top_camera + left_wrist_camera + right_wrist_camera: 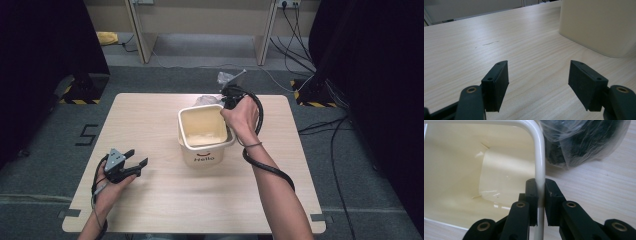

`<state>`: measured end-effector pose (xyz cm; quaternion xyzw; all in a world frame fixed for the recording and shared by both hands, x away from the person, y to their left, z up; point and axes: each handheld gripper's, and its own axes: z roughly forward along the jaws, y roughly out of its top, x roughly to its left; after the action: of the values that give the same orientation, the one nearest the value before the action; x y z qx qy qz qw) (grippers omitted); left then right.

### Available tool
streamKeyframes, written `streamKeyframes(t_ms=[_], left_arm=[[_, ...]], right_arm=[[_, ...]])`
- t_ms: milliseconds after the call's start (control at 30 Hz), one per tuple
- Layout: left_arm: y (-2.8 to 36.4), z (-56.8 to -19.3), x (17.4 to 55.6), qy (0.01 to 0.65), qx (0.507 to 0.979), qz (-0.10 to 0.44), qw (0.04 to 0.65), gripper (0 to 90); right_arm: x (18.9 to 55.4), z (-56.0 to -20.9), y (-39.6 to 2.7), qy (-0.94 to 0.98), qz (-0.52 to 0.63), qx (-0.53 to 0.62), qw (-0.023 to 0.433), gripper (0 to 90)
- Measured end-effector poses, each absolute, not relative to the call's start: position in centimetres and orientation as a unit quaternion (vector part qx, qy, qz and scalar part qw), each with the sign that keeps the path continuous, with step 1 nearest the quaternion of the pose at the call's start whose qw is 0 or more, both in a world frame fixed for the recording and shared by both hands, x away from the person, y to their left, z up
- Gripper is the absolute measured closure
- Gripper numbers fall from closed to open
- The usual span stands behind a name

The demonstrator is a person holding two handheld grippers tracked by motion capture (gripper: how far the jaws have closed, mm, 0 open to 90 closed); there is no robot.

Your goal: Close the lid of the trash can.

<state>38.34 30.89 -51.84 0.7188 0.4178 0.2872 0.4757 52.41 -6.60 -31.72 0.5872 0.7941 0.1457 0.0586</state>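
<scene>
Clamping the rim of the cream square plastic bin [499,170] mid-table, the right gripper [540,195] steadied it, apparently for repositioning, while the left gripper [539,82] rested apart, empty.

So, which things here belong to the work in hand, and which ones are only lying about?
Part of the work:
- cream bin, its rim clamped by the right gripper
- clear bag with dark contents, lying beside the bin

Lying about:
- left gripper, open, nothing between its jaws
- yellow thing on the floor
- floor cables
</scene>
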Motion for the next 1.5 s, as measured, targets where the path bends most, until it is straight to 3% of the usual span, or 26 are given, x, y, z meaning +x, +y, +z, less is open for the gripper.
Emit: streamKeyframes(t_ms=[1500], left_arm=[[30.9, -51.8, 38.4, 0.417, 0.719, 0.284, 0.478, 32.0]], right_arm=[[54.3, -34.2, -5.2, 0.756, 0.145, 0.634, 0.071, 80.6]])
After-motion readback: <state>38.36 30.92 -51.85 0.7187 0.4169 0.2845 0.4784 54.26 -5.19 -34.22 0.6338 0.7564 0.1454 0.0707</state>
